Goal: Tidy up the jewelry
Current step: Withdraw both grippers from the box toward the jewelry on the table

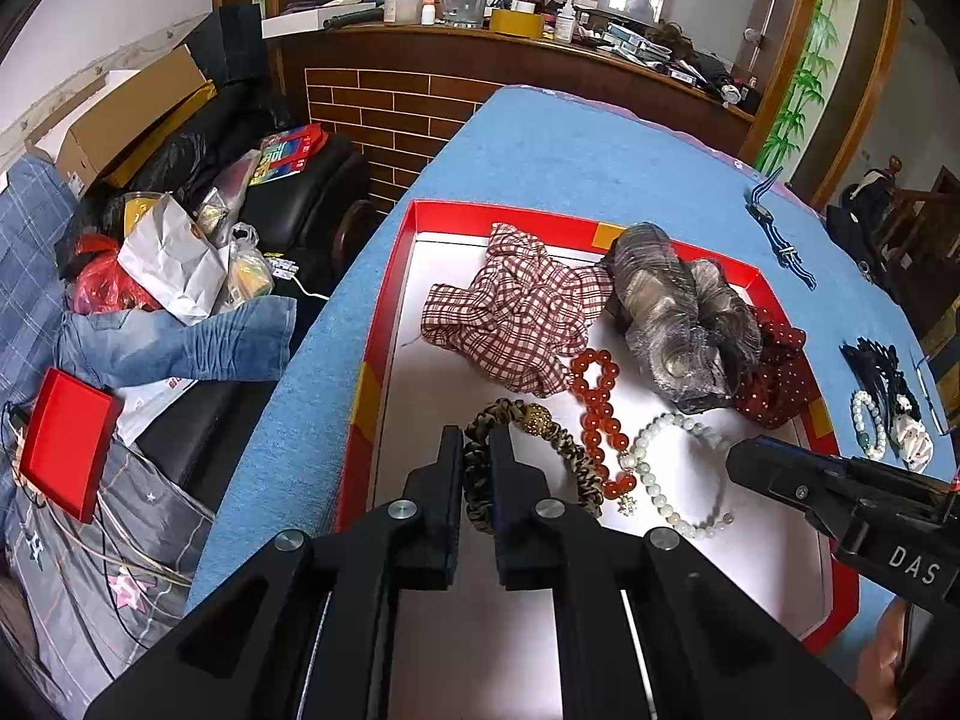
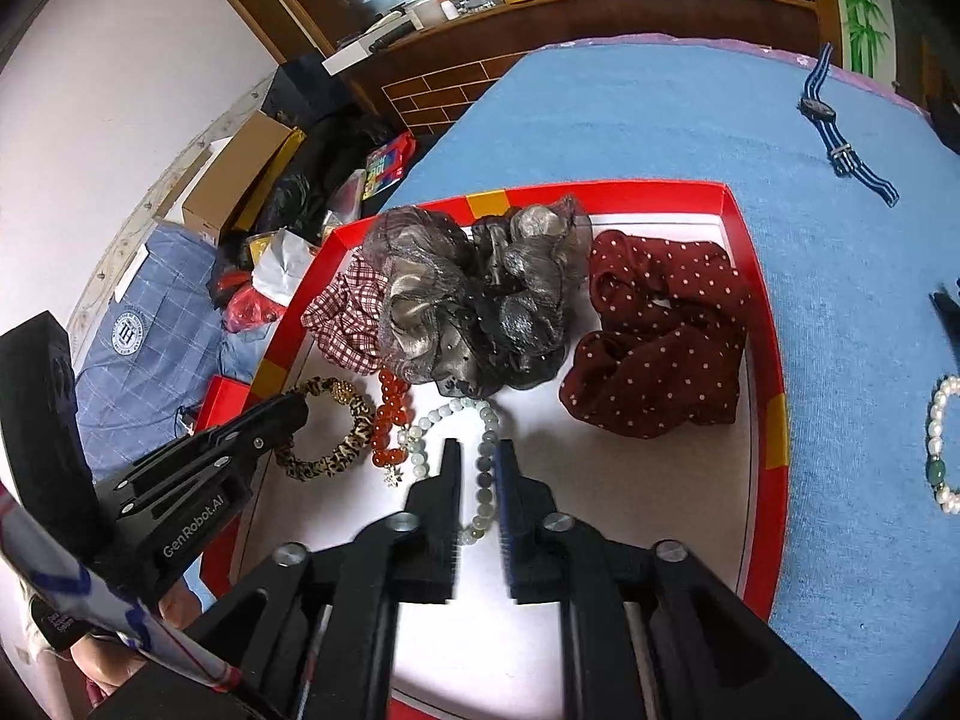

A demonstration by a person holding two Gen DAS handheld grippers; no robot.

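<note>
Red-rimmed white tray (image 1: 384,324); red-white plaid scrunchie (image 1: 510,312); maroon white-dotted scrunchie (image 2: 654,330); leopard-print scrunchie (image 2: 336,450); orange-red bead bracelet (image 1: 600,420); blue cloth (image 1: 570,150).

Both wrist cameras look steeply down along their claws, close above the red tray (image 1: 384,324) on the table (image 1: 570,144). Both views share the tray; each shows the other claw, at 3 and 9 o'clock.

Black hand-held gripper (image 1: 477,444) with 2 silver screws; the other (image 2: 478,456) matches, lettered "GenRobot.AI".
</note>
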